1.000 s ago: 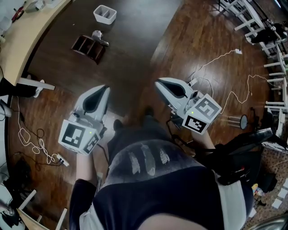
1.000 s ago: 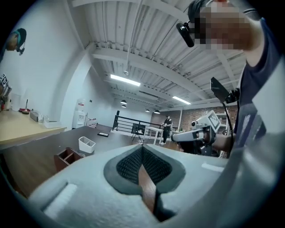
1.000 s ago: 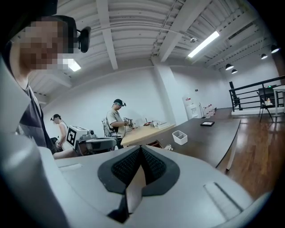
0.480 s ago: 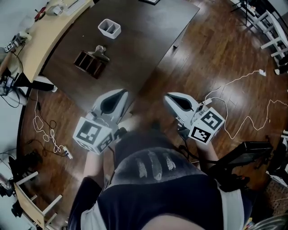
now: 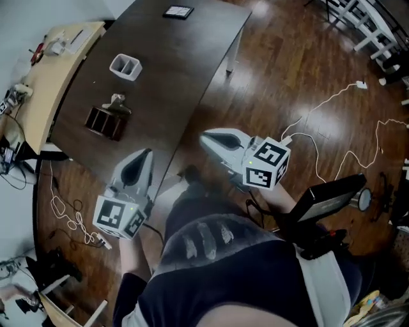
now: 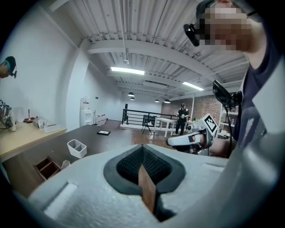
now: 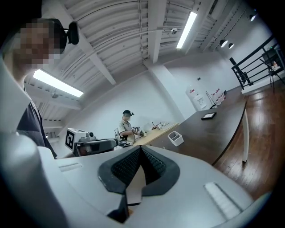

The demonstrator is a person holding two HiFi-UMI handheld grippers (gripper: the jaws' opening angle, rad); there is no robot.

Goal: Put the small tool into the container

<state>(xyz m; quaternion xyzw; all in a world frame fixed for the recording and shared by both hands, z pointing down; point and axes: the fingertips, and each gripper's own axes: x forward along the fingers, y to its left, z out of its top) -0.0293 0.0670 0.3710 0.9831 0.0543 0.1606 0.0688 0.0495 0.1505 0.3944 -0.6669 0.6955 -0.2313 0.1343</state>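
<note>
Dark wood floor (image 5: 275, 70) filled most of the head view, with a dark table (image 5: 179, 57) at upper left and a pale desk (image 5: 67, 54) beyond the table's left side. On the table stood the container (image 5: 125, 66), white, upright, with two compartments, well clear of the table edges. Nearer the person lay a brown tray (image 5: 102, 122) with dividers. The tool (image 5: 117, 101), a small metal clip, lay between container and tray, against the tray's far edge and apart from the container; whether it rested on the tray rim could not be told. A black pad (image 5: 177, 11) lay at the far end of the table. Both grippers were held by the table's near corner, well apart from tool and container. The left gripper (image 5: 146, 153) pointed toward the table, its tip over the near edge; its own view showed the jaws pressed together, pad to pad, with nothing between them. The right gripper (image 5: 204, 136) pointed leftward at the table's right edge, over the floor, with its marker cube (image 5: 265, 165) turned upward; its own view likewise showed the jaws fully closed and empty. A white cable (image 5: 332, 105) trailed across the floor at right. In the right gripper view a second person (image 7: 127, 125) was at the desk, beyond the container
</note>
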